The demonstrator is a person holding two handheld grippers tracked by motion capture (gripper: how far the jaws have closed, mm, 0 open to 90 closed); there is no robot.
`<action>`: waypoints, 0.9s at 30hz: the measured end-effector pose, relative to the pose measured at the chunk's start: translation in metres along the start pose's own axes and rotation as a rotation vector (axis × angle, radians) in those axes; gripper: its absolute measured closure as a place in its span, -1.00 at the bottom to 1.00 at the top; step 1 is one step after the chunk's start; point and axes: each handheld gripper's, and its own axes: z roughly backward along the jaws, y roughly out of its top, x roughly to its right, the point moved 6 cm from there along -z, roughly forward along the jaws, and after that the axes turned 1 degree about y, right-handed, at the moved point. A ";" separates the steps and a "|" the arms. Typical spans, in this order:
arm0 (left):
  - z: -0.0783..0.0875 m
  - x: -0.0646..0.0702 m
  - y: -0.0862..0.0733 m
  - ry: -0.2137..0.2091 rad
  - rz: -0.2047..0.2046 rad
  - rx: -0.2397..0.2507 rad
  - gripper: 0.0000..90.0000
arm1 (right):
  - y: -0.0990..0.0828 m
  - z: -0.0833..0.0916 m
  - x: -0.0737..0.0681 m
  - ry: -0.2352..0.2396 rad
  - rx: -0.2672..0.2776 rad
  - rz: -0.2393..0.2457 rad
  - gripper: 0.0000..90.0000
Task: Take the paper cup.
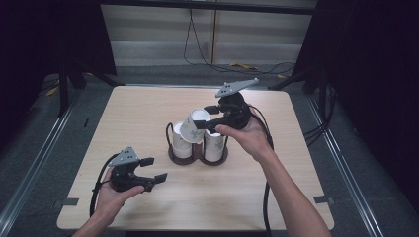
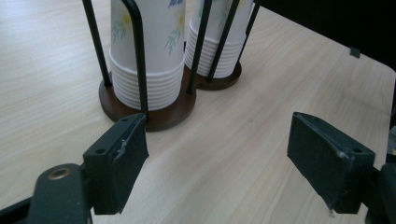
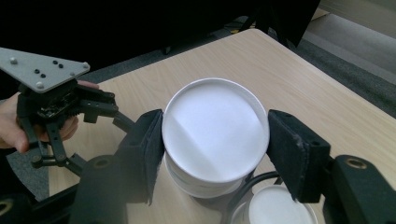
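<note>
I have the right gripper over the middle of the pale wooden desk, its fingers clamped on either side of a white paper cup with a small floral print; in the right gripper view the black pads press the cup's wall from both sides and I look at its white round end; in the high view the cup is tilted, leaning up and to the right, and sits above the left stack of the dark round-based wire cup holder; whether it is fully free of the stack below I cannot tell. The holder stands near the centre of the desk with two stacks of the same white paper cups side by side, the left stack and the right stack; in the left gripper view their ribbed rims pile up between thin black wire uprights on brown round bases.

My left gripper hangs low over the near left part of the desk, well apart from the holder; its fingers stand wide apart with bare desk between them, aimed toward the holder.
</note>
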 end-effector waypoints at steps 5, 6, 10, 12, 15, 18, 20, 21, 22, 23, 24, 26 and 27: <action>-0.008 0.006 0.013 -0.053 0.034 0.041 -0.56 | -0.007 0.004 -0.005 0.012 -0.003 0.001 -0.14; -0.008 0.008 0.016 -0.076 0.062 0.047 -0.56 | -0.009 0.005 -0.006 0.019 -0.003 -0.003 -0.14; -0.011 0.017 0.023 -0.050 -0.020 0.051 -0.56 | -0.018 0.005 -0.011 0.036 -0.004 -0.001 -0.14; -0.014 0.021 0.024 -0.065 -0.035 0.046 -0.56 | -0.024 0.005 -0.014 0.032 -0.008 0.006 -0.14; -0.018 0.022 0.024 -0.072 -0.033 0.039 -0.58 | -0.035 0.004 -0.021 0.043 -0.012 0.000 -0.14; -0.021 0.021 0.024 -0.073 -0.028 0.030 -0.60 | -0.046 0.004 -0.022 0.054 -0.002 -0.020 -0.14; -0.023 0.020 0.024 -0.072 -0.027 0.029 -0.61 | -0.053 0.004 -0.022 0.055 0.000 -0.038 -0.14; -0.024 0.020 0.024 -0.064 -0.027 0.022 -0.61 | -0.056 0.004 -0.022 0.060 0.003 -0.046 -0.14; -0.025 0.020 0.024 -0.064 -0.023 0.014 -0.60 | -0.060 0.004 -0.021 0.063 0.004 -0.054 -0.14; -0.026 0.021 0.025 -0.079 -0.023 0.004 -0.59 | -0.063 0.004 -0.021 0.065 0.001 -0.060 -0.14; -0.027 0.023 0.026 -0.088 -0.021 0.001 -0.60 | -0.067 0.003 -0.021 0.067 -0.003 -0.066 -0.14; -0.029 0.024 0.028 -0.085 -0.033 -0.002 -0.60 | -0.074 0.002 -0.022 0.074 -0.003 -0.083 -0.14; -0.029 0.024 0.029 -0.091 -0.028 -0.001 -0.60 | -0.078 0.001 -0.023 0.073 -0.004 -0.086 -0.14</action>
